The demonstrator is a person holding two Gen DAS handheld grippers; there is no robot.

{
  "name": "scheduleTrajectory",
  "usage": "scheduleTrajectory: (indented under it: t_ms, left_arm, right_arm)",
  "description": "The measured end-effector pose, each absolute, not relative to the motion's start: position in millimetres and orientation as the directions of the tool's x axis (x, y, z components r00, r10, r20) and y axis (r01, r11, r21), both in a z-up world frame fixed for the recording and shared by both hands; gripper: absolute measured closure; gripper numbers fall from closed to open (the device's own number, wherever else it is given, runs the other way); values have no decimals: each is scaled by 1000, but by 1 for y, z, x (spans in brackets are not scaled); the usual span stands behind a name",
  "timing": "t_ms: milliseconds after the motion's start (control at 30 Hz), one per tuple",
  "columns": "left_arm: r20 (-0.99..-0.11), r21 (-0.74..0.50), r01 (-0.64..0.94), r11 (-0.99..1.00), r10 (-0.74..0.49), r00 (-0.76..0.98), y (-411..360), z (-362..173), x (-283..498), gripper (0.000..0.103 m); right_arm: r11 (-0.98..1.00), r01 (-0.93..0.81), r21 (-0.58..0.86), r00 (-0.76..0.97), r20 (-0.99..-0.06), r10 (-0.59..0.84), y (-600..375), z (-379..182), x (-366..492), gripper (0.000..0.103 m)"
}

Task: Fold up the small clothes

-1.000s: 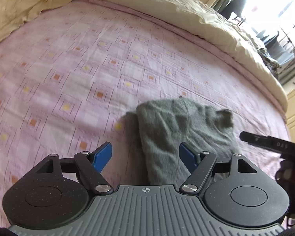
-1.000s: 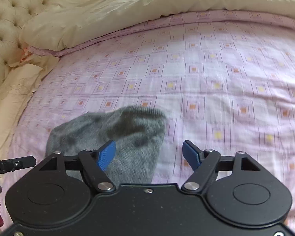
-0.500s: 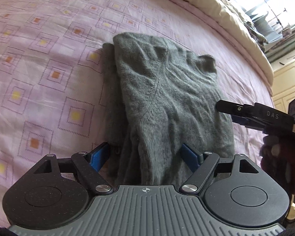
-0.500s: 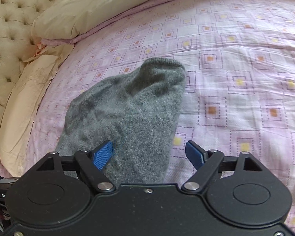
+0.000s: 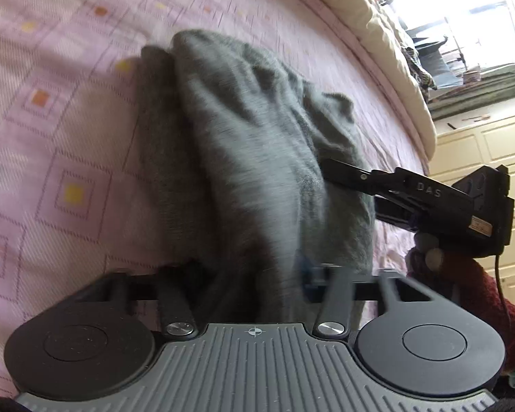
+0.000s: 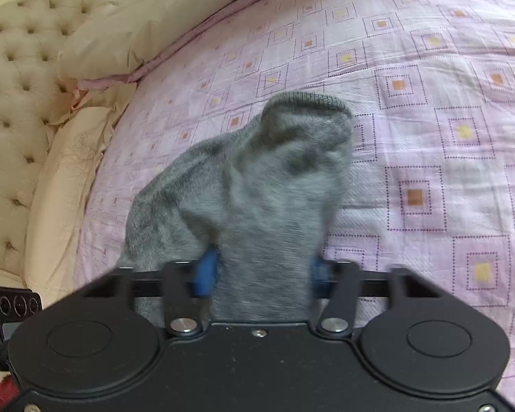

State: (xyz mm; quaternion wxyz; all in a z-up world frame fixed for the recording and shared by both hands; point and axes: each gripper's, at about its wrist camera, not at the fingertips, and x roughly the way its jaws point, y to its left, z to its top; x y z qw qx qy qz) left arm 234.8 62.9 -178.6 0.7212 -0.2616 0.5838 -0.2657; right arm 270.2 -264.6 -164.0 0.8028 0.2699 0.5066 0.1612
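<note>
**Inspector:** What is hidden or unclear?

**Assistant:** In the left wrist view the left gripper (image 5: 254, 271) is showing only one blue pad; the other is lying buried under the grey knit garment (image 5: 243, 158), and the whole frame is blurring. The garment's near end is running out of sight beneath both gripper bodies. In the right wrist view the right gripper (image 6: 262, 271) is showing both blue pads, partly covered by the cloth. A person's red-gloved hand (image 5: 463, 274) is cut off at the frame edge.

**Inspector:** Count, please.

**Assistant:** One garment, two grippers, one gloved hand visible, one pink patterned bedspread (image 6: 429, 137), one cream duvet (image 6: 147, 27) bunched along its far edge, one tufted headboard (image 6: 13, 68).

**Inspector:** Gripper states?

**Assistant:** The right one is pinching a bunched fold of the garment (image 6: 257, 189) between its pads. The left one is closing in on the near end of the same garment, with cloth filling the gap between its fingers; I am reading that as gripping too. The right gripper (image 5: 412, 192) is also appearing in the left view, its finger pressing against the garment's right side.

**Inspector:** Where is the garment?

**Assistant:** It is lying on the bedspread, far end flat, near end gathered up in both grippers.

**Inspector:** Change from before?

**Assistant:** A second ago both grippers were hanging wide open, back from the garment. Both have since moved in and narrowed onto it.
</note>
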Motion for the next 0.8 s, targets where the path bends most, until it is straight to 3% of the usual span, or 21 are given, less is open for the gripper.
scheduleTrajectory:
  t_ms: [300, 633, 800]
  left_arm:
    - [-669, -717, 126, 686, -727, 153, 55, -163, 214, 69]
    - [-656, -738, 196, 646, -755, 19, 6, -164, 134, 69]
    - [-660, -740, 145, 656, -750, 24, 0, -167, 94, 70]
  right_arm:
    - [841, -6, 541, 440, -753, 488, -252, -130, 246, 59]
    - [875, 68, 480, 398, -817, 417, -281, -126, 152, 59]
    - [859, 92, 503, 375, -817, 438, -302, -132, 108, 59]
